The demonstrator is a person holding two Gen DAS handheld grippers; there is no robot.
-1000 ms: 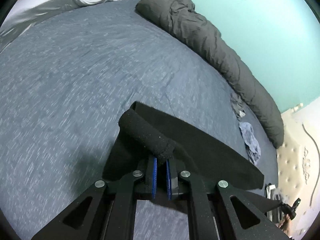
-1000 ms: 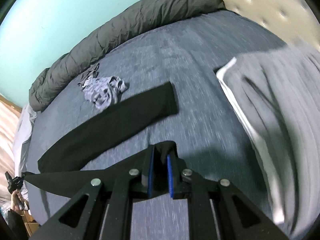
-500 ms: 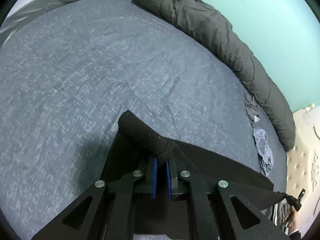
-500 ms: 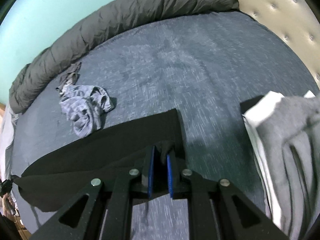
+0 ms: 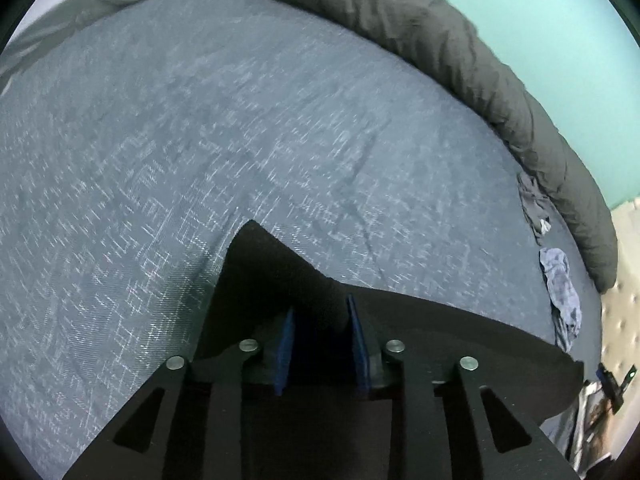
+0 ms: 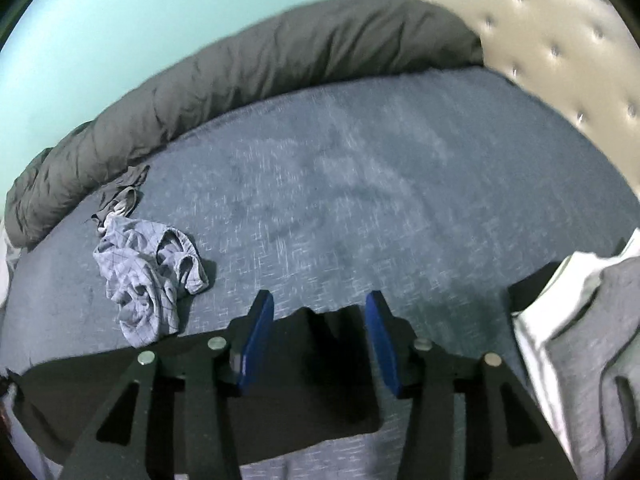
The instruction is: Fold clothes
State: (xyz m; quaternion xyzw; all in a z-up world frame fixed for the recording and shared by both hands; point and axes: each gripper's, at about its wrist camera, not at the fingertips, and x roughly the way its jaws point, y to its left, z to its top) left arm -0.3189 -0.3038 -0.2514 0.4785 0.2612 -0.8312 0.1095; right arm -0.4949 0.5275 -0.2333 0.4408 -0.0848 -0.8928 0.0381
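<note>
A long black garment [image 5: 440, 340] lies flat on the blue bed sheet [image 5: 200, 140], one corner pointing away from me. My left gripper [image 5: 320, 320] stands over its left end. Its jaws are opening, and the cloth lies loose between the blue pads [image 5: 286, 344] without being pinched. In the right wrist view the same black garment [image 6: 304, 400] lies under my right gripper [image 6: 320, 298]. Those jaws are opening too, with the cloth's edge slack between the pads [image 6: 384, 344].
A rolled grey duvet [image 6: 280, 60] runs along the teal wall. A crumpled light blue garment [image 6: 148, 280] and a small dark grey one [image 6: 124, 196] lie near it. A folded grey and white stack [image 6: 580, 320] sits at the right, by the cream tufted headboard [image 6: 560, 40].
Both grippers came down to the sheet with the black garment and their jaws have parted. The bunched cloth that they pinched now lies flat and loose.
</note>
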